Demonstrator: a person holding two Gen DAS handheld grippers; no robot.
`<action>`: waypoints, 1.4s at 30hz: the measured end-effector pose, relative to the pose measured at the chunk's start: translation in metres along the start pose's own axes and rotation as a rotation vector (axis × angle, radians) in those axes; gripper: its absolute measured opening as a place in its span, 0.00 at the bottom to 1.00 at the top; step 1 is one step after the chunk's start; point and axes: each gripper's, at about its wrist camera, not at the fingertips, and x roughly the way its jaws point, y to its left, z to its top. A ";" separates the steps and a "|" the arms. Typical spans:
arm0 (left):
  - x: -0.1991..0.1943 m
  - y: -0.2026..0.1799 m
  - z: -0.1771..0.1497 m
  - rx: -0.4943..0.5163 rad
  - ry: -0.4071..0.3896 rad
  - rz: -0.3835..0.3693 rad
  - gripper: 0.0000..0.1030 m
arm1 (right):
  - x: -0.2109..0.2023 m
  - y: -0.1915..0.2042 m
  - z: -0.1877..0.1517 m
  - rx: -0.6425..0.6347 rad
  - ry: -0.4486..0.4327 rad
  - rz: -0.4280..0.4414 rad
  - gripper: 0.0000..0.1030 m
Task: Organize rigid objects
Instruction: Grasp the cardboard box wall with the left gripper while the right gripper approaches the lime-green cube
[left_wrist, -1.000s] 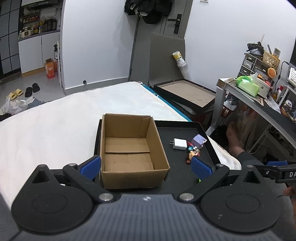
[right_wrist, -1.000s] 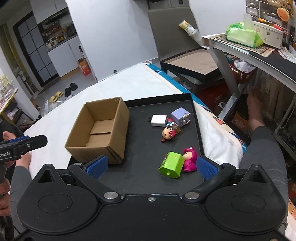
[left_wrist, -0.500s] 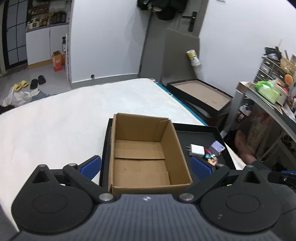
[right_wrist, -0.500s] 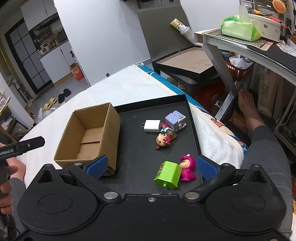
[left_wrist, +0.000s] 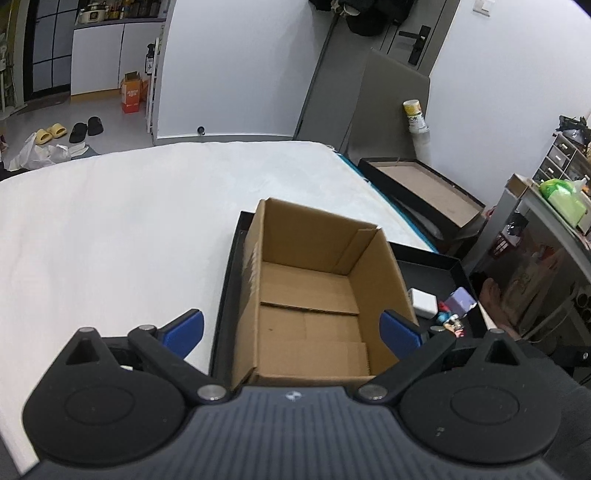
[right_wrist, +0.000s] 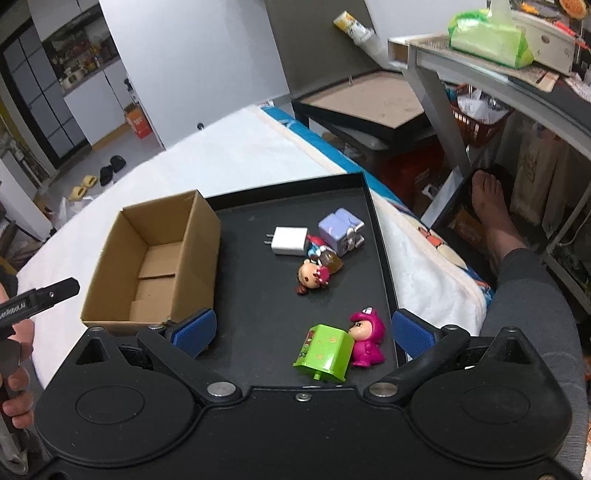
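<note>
- Left hand-held gripper (left_wrist: 291, 328) hovered over cardboard box (left_wrist: 314, 295), jaws apart, empty.
- Right hand-held gripper (right_wrist: 302, 328) jaws apart above green toy (right_wrist: 325, 352); bare tray (right_wrist: 251, 295) between box and toys.

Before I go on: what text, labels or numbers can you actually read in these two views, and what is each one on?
"enRobot.AI" with its start cut off by the frame edge: on the black bar of the left tool, seen from the right wrist.
Dark print on the white and yellow cup by the wall: too blurred to read.
White marks on the orange carton on the floor: too blurred to read.
Cardboard box, white charger, toys: no readable text.
</note>
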 end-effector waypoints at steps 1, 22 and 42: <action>0.001 0.002 -0.001 -0.004 0.001 0.000 0.97 | 0.003 -0.001 0.000 0.006 0.006 -0.004 0.98; 0.026 0.022 -0.019 -0.135 -0.048 0.017 0.32 | 0.079 -0.012 -0.012 0.139 0.164 -0.039 0.66; 0.030 0.031 -0.019 -0.157 -0.028 -0.019 0.10 | 0.125 -0.018 -0.029 0.189 0.274 -0.088 0.47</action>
